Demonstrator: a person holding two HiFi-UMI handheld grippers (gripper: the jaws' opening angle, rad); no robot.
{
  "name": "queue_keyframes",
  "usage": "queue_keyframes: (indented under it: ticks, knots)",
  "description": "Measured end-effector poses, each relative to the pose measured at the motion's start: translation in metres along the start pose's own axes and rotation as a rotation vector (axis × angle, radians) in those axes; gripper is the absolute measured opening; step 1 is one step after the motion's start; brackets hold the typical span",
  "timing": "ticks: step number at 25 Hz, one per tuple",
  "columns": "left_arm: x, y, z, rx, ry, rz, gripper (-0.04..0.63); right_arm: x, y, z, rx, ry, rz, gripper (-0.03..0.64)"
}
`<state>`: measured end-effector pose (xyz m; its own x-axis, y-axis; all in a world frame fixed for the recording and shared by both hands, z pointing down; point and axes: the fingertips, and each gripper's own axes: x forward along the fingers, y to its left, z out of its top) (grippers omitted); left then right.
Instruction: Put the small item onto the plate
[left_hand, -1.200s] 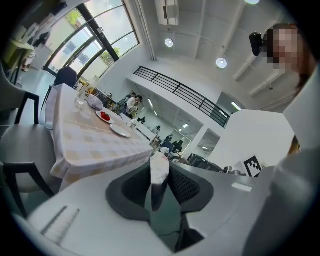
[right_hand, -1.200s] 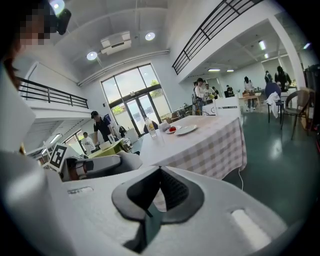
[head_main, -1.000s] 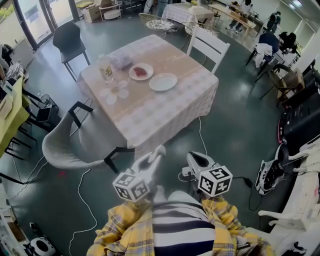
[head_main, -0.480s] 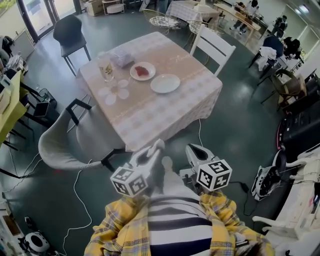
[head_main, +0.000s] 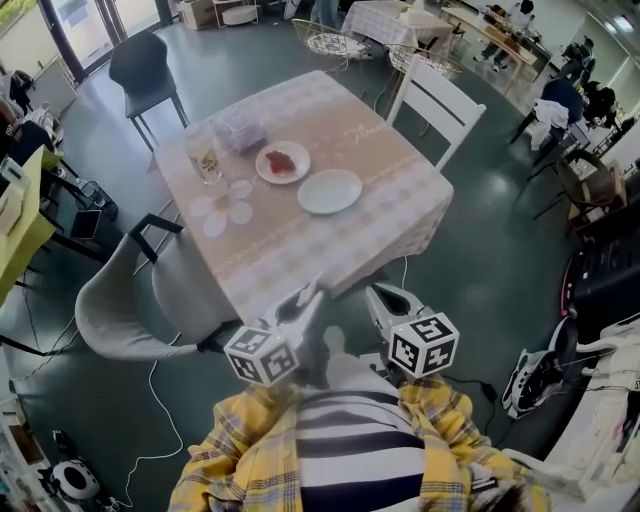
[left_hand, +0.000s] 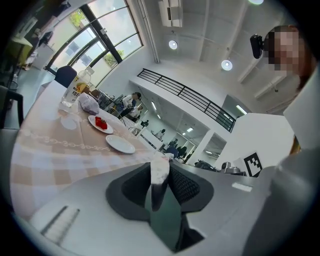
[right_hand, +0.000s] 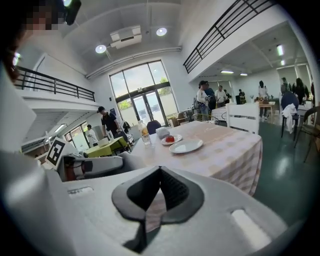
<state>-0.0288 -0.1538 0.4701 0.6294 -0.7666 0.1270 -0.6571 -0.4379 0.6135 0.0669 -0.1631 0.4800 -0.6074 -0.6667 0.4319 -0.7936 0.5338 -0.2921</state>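
As the head view showed it: left gripper (head_main: 315, 294) and right gripper (head_main: 374, 292) hung side by side at the near edge of the table (head_main: 300, 250), well apart from the dishes.
Small item, head view: red item (head_main: 281, 160) lay on a small plate (head_main: 262, 172), just beside the empty plate (head_main: 330, 191); bottle (head_main: 205, 155) stood to their left.
Left gripper view: jaws together, nothing between them; red item (left_hand: 100, 122) and empty plate (left_hand: 120, 144) far up the checked cloth.
Right gripper view: jaws met at the tips, nothing held; empty plate (right_hand: 186, 146) nearer, red item (right_hand: 170, 139) just behind it, bottle (right_hand: 145, 135) left of both.
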Motion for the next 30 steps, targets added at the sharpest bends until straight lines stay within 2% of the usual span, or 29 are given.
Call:
queue_keyframes:
  ticks: [11, 30]
  knots:
    - [0.054, 0.018, 0.022, -0.008, 0.01, 0.037, 0.103, 0.033, -0.039, 0.031, -0.008, 0.017, 0.034, -0.003]
    - [0.146, 0.066, 0.069, -0.032, -0.001, 0.075, 0.104, 0.116, -0.084, 0.081, -0.091, 0.058, 0.101, -0.003]
